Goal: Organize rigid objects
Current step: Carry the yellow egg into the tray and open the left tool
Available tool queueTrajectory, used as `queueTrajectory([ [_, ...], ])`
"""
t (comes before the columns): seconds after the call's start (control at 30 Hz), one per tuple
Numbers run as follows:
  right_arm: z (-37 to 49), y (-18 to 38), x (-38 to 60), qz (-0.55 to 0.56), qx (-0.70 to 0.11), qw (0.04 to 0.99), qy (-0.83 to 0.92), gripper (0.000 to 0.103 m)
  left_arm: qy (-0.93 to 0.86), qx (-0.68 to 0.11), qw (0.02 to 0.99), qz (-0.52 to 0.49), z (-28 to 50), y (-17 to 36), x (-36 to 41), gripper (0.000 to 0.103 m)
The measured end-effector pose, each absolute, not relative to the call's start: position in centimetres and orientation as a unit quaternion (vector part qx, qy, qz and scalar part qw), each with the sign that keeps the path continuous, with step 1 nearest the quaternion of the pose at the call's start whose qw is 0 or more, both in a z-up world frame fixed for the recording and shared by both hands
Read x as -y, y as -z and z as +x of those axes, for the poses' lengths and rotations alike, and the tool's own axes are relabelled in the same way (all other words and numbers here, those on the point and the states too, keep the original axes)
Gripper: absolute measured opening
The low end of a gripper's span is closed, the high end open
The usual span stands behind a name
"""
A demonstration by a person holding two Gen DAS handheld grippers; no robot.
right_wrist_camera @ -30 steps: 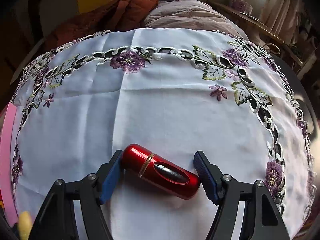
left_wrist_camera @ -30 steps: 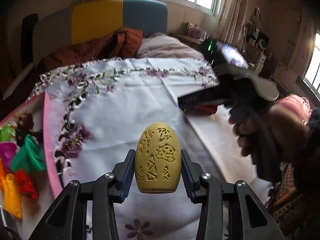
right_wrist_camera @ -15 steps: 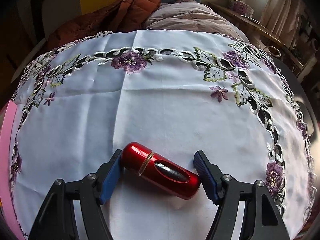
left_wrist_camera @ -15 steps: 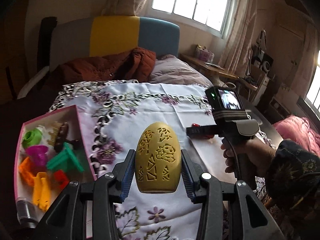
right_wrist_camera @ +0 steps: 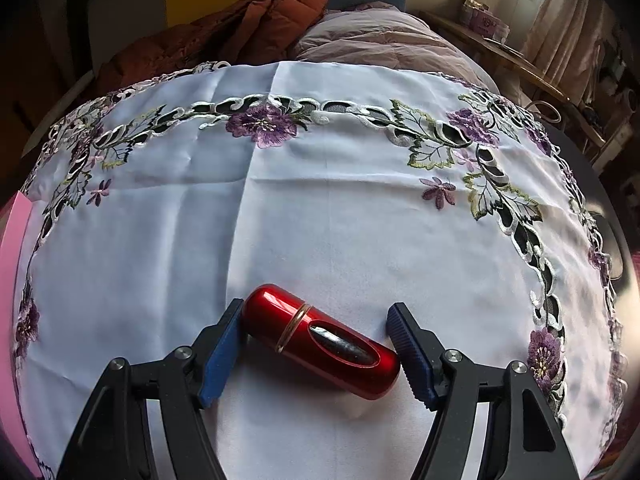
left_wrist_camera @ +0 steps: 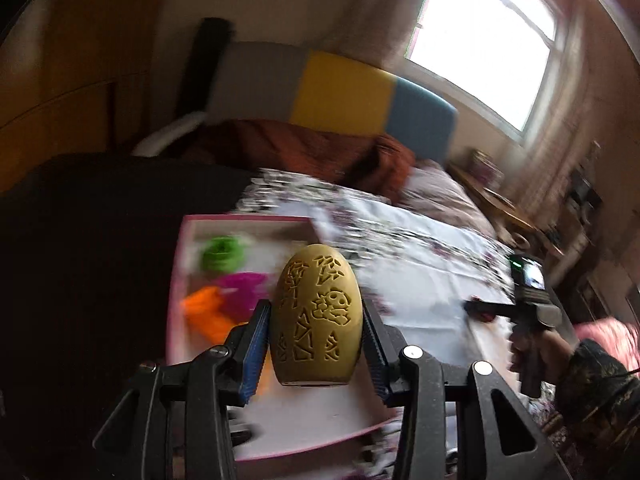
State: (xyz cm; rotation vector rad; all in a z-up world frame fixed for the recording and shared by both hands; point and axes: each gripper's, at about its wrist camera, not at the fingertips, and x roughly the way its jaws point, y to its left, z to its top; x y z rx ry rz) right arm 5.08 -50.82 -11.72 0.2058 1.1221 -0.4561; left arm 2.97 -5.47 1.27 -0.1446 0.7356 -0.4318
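Observation:
My left gripper (left_wrist_camera: 316, 344) is shut on a yellow carved egg (left_wrist_camera: 317, 320) and holds it upright above a pink tray (left_wrist_camera: 182, 240) that holds green, magenta and orange toys (left_wrist_camera: 208, 312). My right gripper (right_wrist_camera: 320, 344) is open around a red capsule-shaped case (right_wrist_camera: 320, 340) that lies slantwise on the white embroidered tablecloth (right_wrist_camera: 320, 208). The left finger touches the case's end; the right finger stands just clear. The right gripper also shows in the left wrist view (left_wrist_camera: 480, 308), at the right.
The pink tray edge (right_wrist_camera: 12, 248) shows at the far left of the right wrist view. A bed with a brown jacket (right_wrist_camera: 224, 28) lies beyond the table. The table's dark rim (right_wrist_camera: 600, 200) curves at the right.
My left gripper has swung left with the egg and now hangs over the pink tray; the view is blurred. The right gripper and red case have stayed put.

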Motion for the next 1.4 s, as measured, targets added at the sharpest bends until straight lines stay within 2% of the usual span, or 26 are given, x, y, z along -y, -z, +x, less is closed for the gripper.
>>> queueTrajectory([
  [0.23,5.1,11.7,50.8,0.095,-0.527,0.817,0.214,0.071,0.210,-0.389,0.893,-0.085,2.0,0.8,1.3,0.044],
  [0.7,5.1,11.6,50.7,0.095,-0.528,0.816,0.213,0.071,0.245,-0.467,0.848,-0.059,3.8,5.9,8.1,0.044],
  [0.77,5.1,11.6,50.7,0.093,-0.529,0.816,0.213,0.071,0.234,-0.458,0.857,-0.026,3.8,6.1,8.9,0.041],
  [1.07,5.1,11.6,50.6,0.089,-0.531,0.816,0.211,0.071,0.210,-0.463,0.861,-0.015,4.1,7.1,8.5,0.041],
  [1.4,5.1,11.6,50.5,0.085,-0.531,0.816,0.211,0.071,0.178,-0.423,0.888,-0.003,3.5,5.0,7.1,0.041],
])
